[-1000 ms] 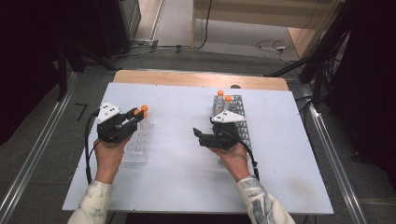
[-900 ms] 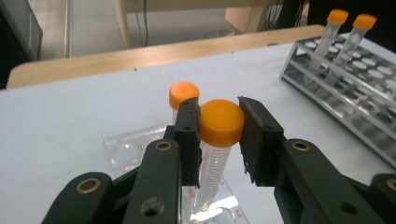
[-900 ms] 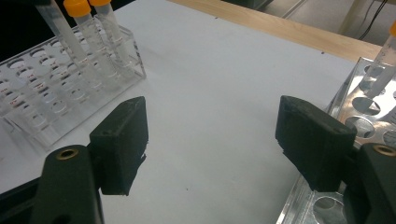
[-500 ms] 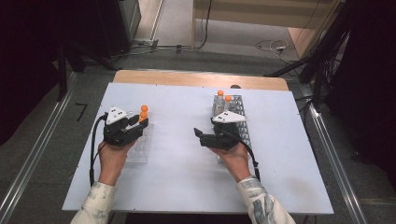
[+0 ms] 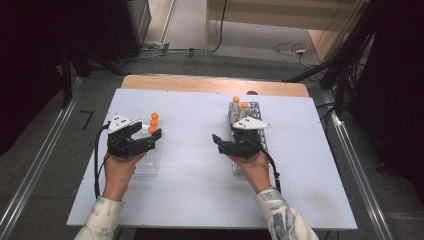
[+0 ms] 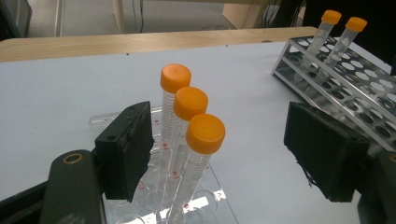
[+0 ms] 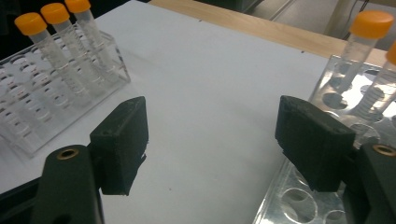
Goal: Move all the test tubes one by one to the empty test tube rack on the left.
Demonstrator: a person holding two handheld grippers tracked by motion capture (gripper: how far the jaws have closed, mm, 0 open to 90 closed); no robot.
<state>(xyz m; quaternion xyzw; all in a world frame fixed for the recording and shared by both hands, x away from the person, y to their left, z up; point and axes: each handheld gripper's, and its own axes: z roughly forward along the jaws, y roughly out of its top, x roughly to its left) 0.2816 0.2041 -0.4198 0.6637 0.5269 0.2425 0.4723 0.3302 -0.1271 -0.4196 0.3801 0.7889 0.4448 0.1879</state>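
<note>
Three orange-capped tubes (image 5: pixel 154 122) stand in a clear plastic rack (image 5: pixel 148 160) at the left of the white table. My left gripper (image 5: pixel 152 136) hovers at them; its jaws have just been opening. In the left gripper view the nearest tube (image 6: pixel 204 134) stands free between the wide-apart pads of the left gripper (image 6: pixel 224 149), closer to the left pad (image 6: pixel 126 149). My right gripper (image 5: pixel 218 141) is open with nothing in it, beside a metal rack (image 5: pixel 260 135) that holds two more tubes (image 5: pixel 240 103). The right gripper (image 7: pixel 217 140) frames bare table.
The white board (image 5: pixel 200 200) lies on a wooden table (image 5: pixel 200 82). The metal rack (image 6: pixel 355 79) sits to the right of the clear one, with bare table between the two. Cables (image 5: pixel 295 50) lie on the floor beyond the far edge.
My left gripper's jaws have spread apart and let go of a tube, which now stands in the clear rack beside the other two. Both hands have stayed put.
</note>
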